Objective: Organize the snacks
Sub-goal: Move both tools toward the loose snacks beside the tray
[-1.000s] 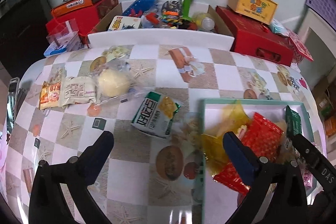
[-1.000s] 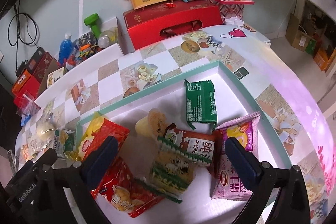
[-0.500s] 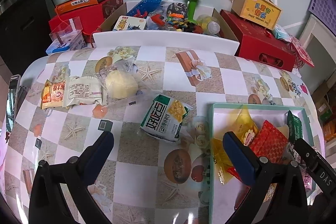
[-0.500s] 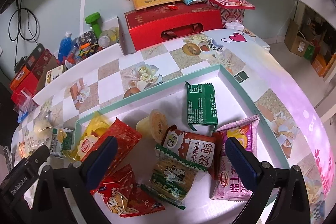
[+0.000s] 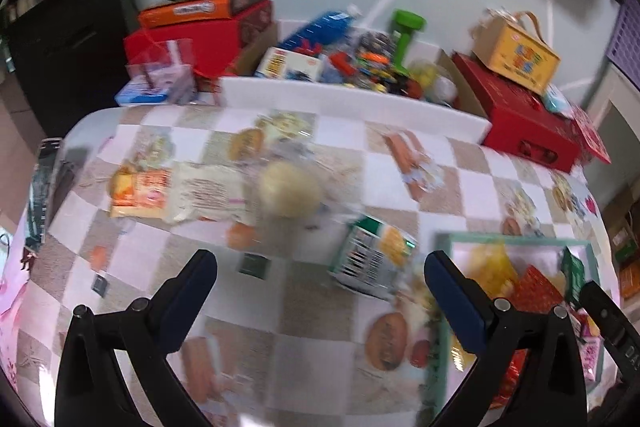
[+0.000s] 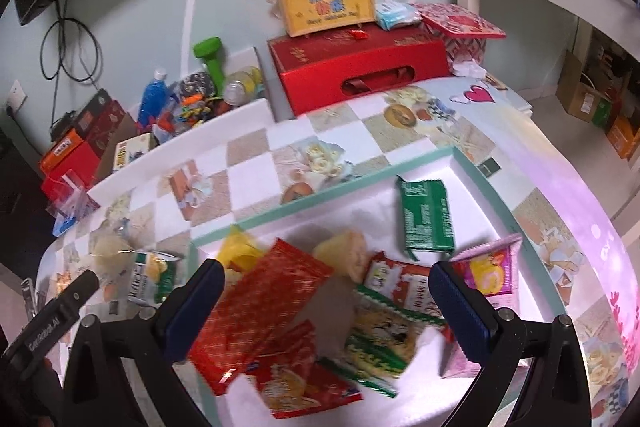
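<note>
Left tool [image 5: 320, 267] wide open, empty; right tool [image 6: 326, 277] wide open, empty, above tray [image 6: 472, 163].

Left gripper [image 5: 320, 269] hangs with its blue-padded fingers [image 5: 192, 287] spread wide, holding nothing. Right gripper [image 6: 326, 281] is likewise wide apart and empty, just right of it.

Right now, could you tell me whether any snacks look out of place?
Yes: several packets still lie on the table outside the tray, including a green-and-white packet just off its left edge and a round bun farther left.
</note>
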{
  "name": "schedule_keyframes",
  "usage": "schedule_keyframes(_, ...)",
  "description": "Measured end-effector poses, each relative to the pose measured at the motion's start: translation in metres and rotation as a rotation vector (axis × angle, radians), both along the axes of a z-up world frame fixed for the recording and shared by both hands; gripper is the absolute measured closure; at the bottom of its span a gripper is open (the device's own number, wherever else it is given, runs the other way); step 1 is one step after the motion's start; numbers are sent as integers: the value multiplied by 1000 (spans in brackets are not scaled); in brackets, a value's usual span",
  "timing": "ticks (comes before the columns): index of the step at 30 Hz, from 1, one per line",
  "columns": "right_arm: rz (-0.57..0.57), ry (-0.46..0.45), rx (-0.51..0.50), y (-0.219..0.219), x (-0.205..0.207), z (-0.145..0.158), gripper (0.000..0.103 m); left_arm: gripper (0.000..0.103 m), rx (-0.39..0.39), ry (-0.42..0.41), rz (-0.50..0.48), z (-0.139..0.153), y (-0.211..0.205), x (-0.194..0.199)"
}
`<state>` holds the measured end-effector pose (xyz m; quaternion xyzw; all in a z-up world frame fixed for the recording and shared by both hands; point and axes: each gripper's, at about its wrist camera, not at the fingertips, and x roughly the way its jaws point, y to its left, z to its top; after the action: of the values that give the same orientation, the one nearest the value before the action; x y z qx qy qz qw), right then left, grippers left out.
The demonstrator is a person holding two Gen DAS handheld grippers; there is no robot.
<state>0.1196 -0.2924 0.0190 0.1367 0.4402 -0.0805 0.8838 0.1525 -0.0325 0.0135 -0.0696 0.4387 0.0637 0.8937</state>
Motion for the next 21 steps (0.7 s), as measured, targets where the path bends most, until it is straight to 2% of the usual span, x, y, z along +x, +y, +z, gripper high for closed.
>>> schedule_keyframes(5,44,-5,-20,22,3,2,0,0,4,-54,65,6,38,-3)
schedule_keyframes(9,104,-4,-32,46,9,2,0,0,7,-55,106,9,63,-4)
schedule_keyframes(14,185,-11,-23,77,16,4,0,0,-85,-51,146,4,94,-5)
schedule_keyframes(19,262,-26,10,111,28,10,0,0,-108,-21,150,-4,109,-1)
schedule_keyframes(21,285,-28,14,123,33,10,0,0,-147,-2,143,-9,116,2)
